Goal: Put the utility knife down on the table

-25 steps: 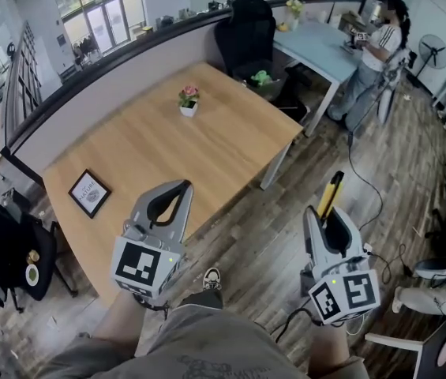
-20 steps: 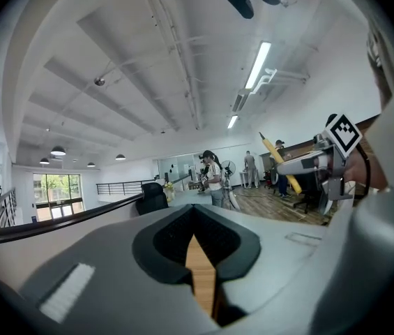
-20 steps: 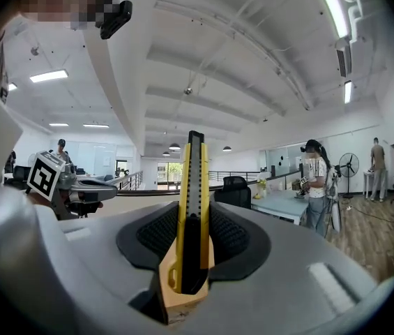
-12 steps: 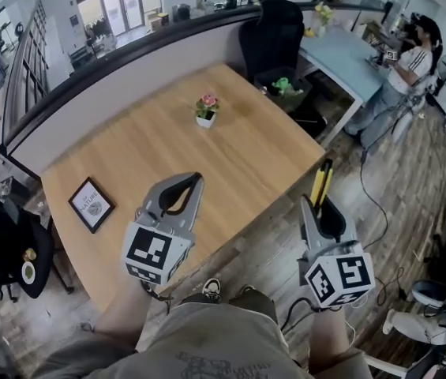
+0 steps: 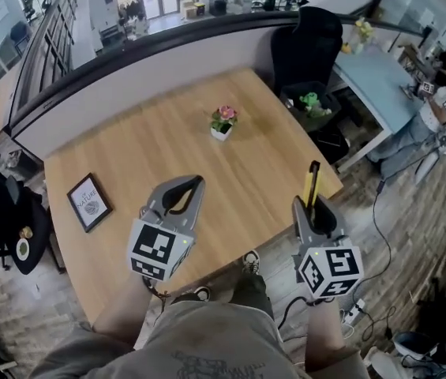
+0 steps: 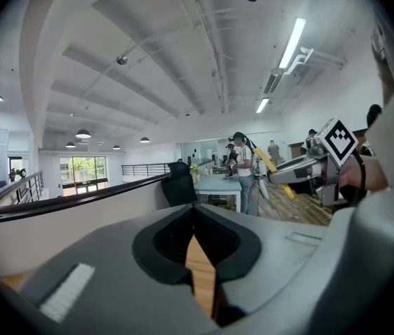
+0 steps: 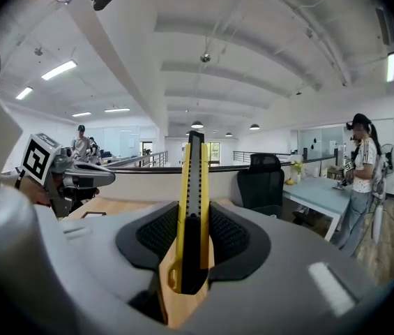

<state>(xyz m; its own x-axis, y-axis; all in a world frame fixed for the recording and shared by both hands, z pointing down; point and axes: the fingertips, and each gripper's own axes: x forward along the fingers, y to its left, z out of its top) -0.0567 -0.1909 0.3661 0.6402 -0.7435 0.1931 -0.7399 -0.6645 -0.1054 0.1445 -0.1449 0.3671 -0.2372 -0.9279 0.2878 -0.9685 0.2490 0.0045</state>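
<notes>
On the worktop point(image 5: 167, 140), the flower pot point(image 5: 223, 123) stands toward the far middle and the picture frame point(image 5: 90, 202) lies near the left edge, well apart. The left tongs point(image 5: 191, 181) hang over the near part. The right tongs point(image 5: 311, 205) are at the near right edge, with the utility knife point(image 5: 311, 185) between their jaws pointing away from the person.

The left gripper point(image 5: 193, 183), at seven o'clock, points toward one o'clock, jaws together and empty. The right gripper point(image 5: 314, 210), at five o'clock, clamps the utility knife point(image 5: 312, 181), which points toward twelve.
</notes>
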